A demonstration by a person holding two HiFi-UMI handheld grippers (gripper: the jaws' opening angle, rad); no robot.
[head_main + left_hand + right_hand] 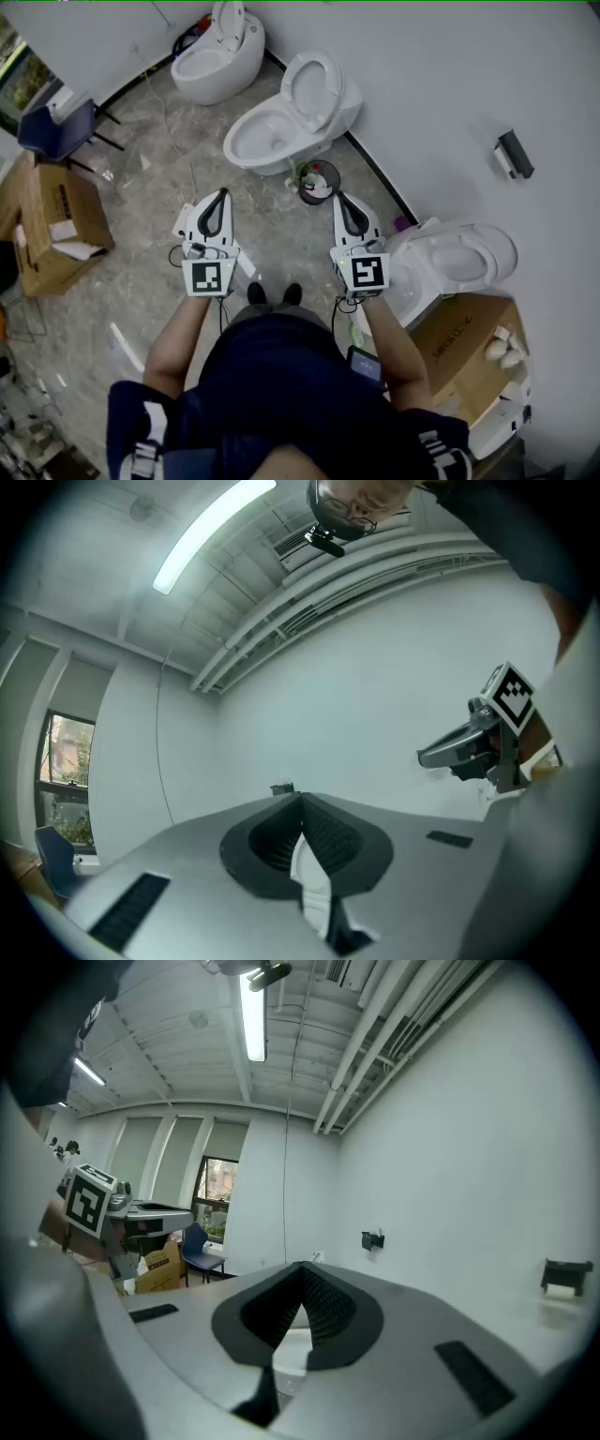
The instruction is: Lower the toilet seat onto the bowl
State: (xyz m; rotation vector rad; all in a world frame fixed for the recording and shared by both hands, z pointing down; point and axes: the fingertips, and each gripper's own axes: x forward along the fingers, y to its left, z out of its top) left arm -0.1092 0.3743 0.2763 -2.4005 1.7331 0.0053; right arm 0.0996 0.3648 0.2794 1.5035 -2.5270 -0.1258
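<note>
**Grey marbled floor** (150,197): runs under and around the middle toilet.

**Middle toilet** (267,142): white, set against the white wall, its bowl open towards the person. This is the reference item.

**Toilet seat** (314,89): raised at the back of the middle toilet's bowl, clear of the rim.

**Far toilet** (217,58): white, beyond the middle toilet along the same wall.

**Near toilet** (459,258): white, on the person's side of the middle toilet, along the same wall.

**Cardboard box** (52,230): open, well to the left of the middle toilet.

**Second cardboard box** (459,337): well on the person's side of the middle toilet.

**Blue chair** (56,129): far left of the middle toilet.

**Left tool** (222,193): clenched on nothing. It is held short of the middle toilet and apart from it.

**Right tool** (338,198): clenched and empty. It is level with the left tool, also short of the middle toilet.

**Waste bin** (319,183): small, round and dark, with litter inside. It stands just beside the middle toilet's base, towards the person.

**Wall holder** (514,156): dark, fixed to the wall well right of the middle toilet.
</note>
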